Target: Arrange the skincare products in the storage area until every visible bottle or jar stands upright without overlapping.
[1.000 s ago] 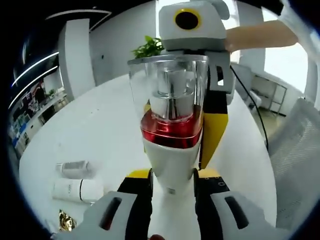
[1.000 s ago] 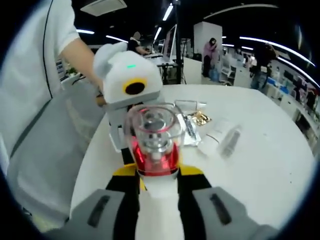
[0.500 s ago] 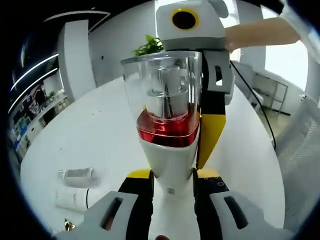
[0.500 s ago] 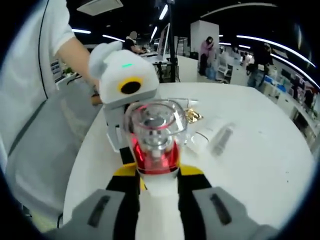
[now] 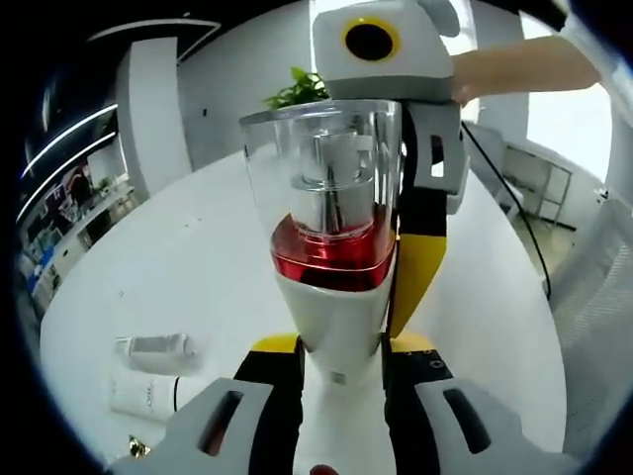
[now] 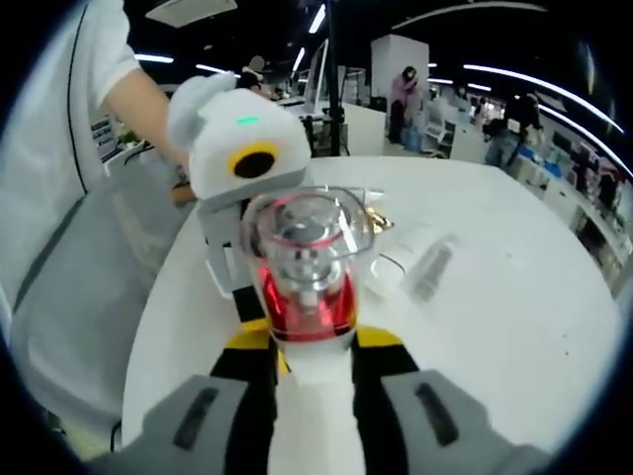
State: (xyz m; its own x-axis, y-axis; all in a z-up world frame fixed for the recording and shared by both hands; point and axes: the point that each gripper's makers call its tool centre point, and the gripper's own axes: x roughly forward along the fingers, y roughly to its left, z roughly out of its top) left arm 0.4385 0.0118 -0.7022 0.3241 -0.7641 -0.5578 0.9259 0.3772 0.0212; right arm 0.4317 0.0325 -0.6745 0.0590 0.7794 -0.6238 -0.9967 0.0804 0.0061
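Note:
A skincare bottle [image 5: 336, 247] with a clear cap, a red band and a white body stands between the jaws of my left gripper [image 5: 341, 366], which is shut on its white lower part. One yellow finger [image 5: 420, 267] of the right gripper presses its right side from behind. In the right gripper view the same bottle [image 6: 307, 287] sits between the jaws of my right gripper [image 6: 312, 361], cap pointing away, with the left gripper's white body behind it. A white tube [image 5: 148, 396] and a silver-capped bottle [image 5: 153, 348] lie flat on the table at lower left.
The round white table [image 5: 198, 257] runs under everything, and its edge curves off at the right. Clear packets [image 6: 430, 267] and a gold wrapper [image 6: 381, 223] lie beyond the bottle. A person in white [image 6: 69, 198] stands at the table's left side. A mesh chair [image 5: 593, 307] is on the right.
The bottle stays gripped by both grippers. Both views have shifted slightly with the hands, and the lying items have not moved on the table.

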